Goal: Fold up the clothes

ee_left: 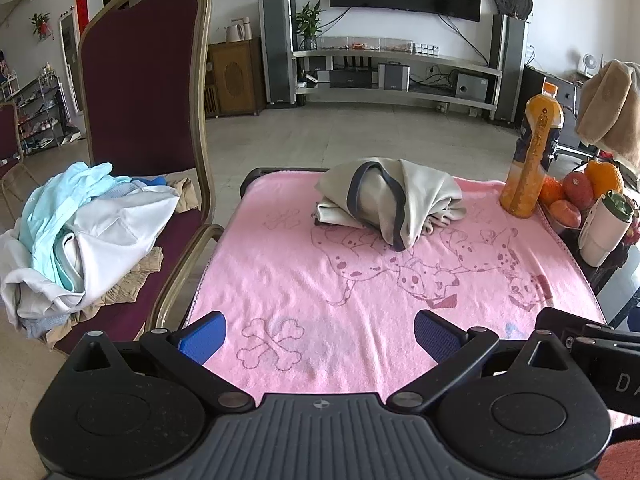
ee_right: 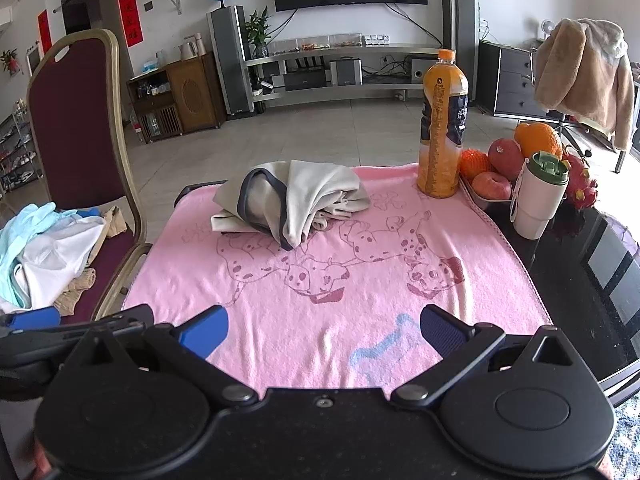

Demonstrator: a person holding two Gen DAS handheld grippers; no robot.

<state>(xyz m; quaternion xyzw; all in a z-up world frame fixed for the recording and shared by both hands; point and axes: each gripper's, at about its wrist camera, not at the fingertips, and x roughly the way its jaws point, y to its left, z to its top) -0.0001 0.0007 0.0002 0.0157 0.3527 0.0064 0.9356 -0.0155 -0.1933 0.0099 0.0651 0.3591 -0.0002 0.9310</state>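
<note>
A beige garment with dark grey trim [ee_left: 386,202] [ee_right: 294,200] lies bunched in a heap at the far side of the pink cartoon-dog towel [ee_left: 360,280] [ee_right: 320,280] that covers the table. My left gripper [ee_left: 320,336] hovers open over the towel's near edge, nothing between its blue pads. My right gripper [ee_right: 324,332] is open too, beside the left one and also at the near edge, far short of the garment. A pile of white, light blue and tan clothes [ee_left: 80,236] [ee_right: 48,252] sits on the maroon chair [ee_left: 144,92] [ee_right: 76,120] at the left.
An orange juice bottle [ee_left: 534,152] [ee_right: 442,120], a tray of fruit [ee_left: 576,192] [ee_right: 508,160] and a white tumbler [ee_left: 606,228] [ee_right: 540,196] stand along the table's right side. A tan coat [ee_right: 580,76] hangs on a chair behind. Tiled floor and a TV stand lie beyond.
</note>
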